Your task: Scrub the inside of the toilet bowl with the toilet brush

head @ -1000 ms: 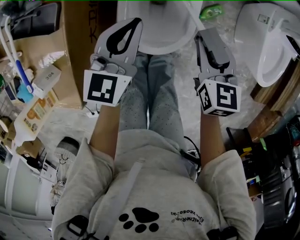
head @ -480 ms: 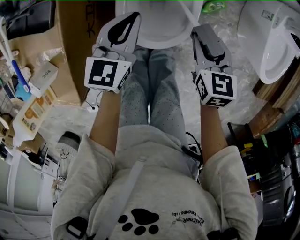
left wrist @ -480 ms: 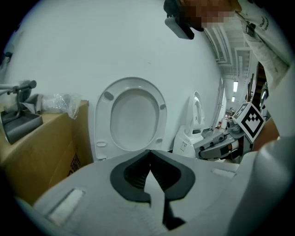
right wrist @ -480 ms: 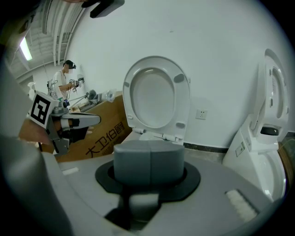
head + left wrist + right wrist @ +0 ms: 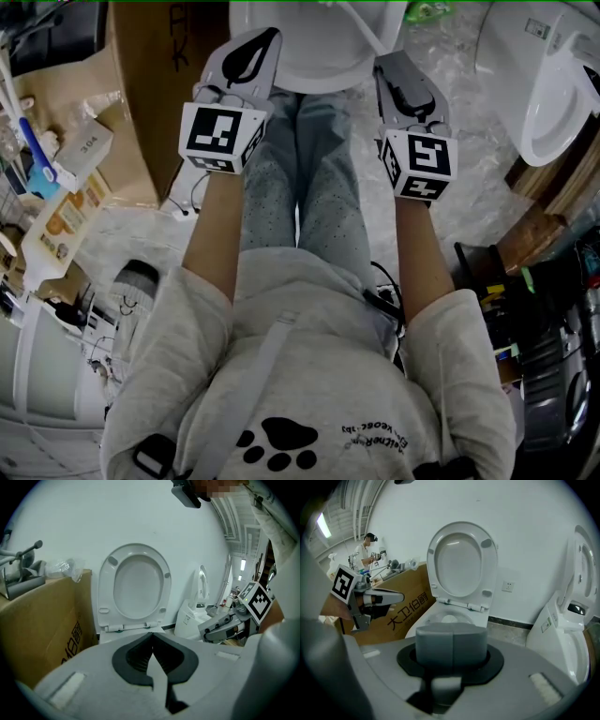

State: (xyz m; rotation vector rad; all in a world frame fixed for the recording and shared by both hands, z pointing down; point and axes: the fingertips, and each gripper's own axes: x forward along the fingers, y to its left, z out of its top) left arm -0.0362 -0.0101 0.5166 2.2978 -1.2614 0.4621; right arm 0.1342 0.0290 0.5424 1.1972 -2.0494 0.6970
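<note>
Both empty, jaws pressed together: left gripper (image 5: pixel 151 635) and right gripper (image 5: pixel 452 634) hover just short of the bowl (image 5: pixel 323 75), seat (image 5: pixel 459 564) up; brush not clearly seen, so locate it first, then clamp its handle squarely before reaching in.

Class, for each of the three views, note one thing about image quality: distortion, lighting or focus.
Head view: dim and flat, with muted colours and no strong shadows. Left gripper view: fisheye bending with black corners, yet the raised toilet lid stays sharp. Right gripper view: the same fisheye rounding, and a ceiling light shows as a bright streak at upper left.
</note>
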